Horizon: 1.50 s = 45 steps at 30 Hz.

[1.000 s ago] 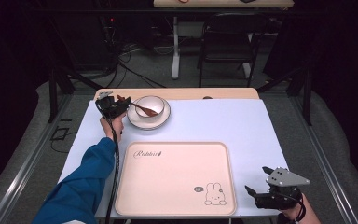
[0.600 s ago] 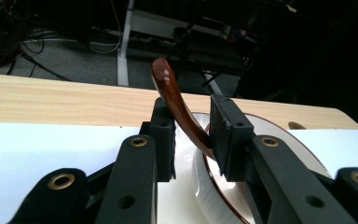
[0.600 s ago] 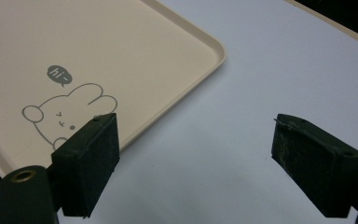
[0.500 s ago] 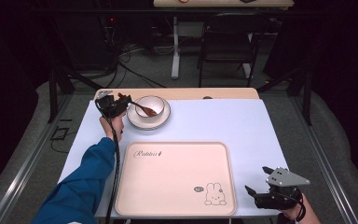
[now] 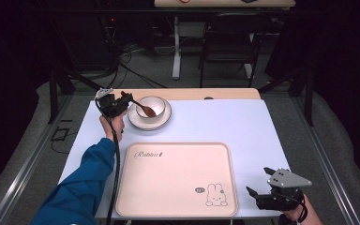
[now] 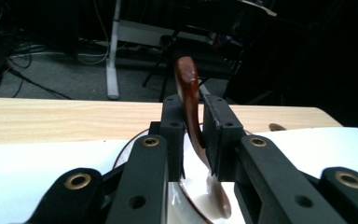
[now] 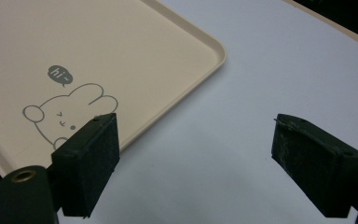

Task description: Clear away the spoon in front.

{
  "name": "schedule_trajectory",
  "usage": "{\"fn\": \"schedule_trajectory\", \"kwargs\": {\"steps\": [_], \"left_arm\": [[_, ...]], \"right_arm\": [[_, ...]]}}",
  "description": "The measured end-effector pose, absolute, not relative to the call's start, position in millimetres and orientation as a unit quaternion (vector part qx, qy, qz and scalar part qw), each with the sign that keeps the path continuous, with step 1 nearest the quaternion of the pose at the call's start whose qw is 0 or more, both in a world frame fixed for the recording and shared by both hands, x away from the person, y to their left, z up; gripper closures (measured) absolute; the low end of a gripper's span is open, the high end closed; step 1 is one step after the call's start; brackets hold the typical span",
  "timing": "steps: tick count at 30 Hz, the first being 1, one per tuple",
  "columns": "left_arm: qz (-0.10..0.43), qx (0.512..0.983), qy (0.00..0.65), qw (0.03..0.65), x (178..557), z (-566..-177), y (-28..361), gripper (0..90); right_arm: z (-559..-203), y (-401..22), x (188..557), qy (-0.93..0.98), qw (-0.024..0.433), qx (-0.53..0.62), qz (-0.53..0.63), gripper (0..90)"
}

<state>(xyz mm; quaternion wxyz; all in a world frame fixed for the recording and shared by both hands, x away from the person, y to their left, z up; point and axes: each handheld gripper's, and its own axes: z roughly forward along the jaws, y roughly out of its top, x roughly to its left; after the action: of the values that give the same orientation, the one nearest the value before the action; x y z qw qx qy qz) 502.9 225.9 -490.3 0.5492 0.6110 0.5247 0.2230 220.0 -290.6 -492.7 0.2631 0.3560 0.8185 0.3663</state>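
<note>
A brown spoon (image 5: 144, 108) leans in a white bowl (image 5: 155, 104) that stands on a white saucer (image 5: 135, 121) at the table's far left. My left gripper (image 5: 123, 99) is at the saucer's left side, and its jaws have just been closing on the spoon's handle. In the left gripper view the handle (image 6: 189, 93) stands upright between the two pads, which press on it from both sides; that gripper (image 6: 193, 135) is shut on it. My right gripper (image 5: 258, 181) rests open near the table's front right corner, with nothing between its fingers (image 7: 196, 158).
A large beige tray (image 5: 178, 178) with a rabbit drawing lies at the front middle; its corner (image 7: 205, 42) is just left of the right gripper. A wooden strip (image 5: 225, 93) runs along the table's far edge. A chair and cables lie beyond.
The left gripper's jaws have narrowed around the spoon handle beside the bowl. The right gripper has stayed where it was.
</note>
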Motion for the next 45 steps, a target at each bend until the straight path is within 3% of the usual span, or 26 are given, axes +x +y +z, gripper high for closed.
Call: {"fn": "schedule_trajectory", "kwargs": {"steps": [10,45], "left_arm": [[0.220,0.609,0.515,0.562,498.6,-483.5,226.8,84.2],[0.240,0.626,0.486,0.562,480.0,-449.0,231.7,84.5]], "right_arm": [[-492.7,-290.6,219.8,0.819,0.263,0.356,0.367,14.3],[-492.5,-290.3,219.9,0.819,0.263,0.351,0.371,14.3]]}}
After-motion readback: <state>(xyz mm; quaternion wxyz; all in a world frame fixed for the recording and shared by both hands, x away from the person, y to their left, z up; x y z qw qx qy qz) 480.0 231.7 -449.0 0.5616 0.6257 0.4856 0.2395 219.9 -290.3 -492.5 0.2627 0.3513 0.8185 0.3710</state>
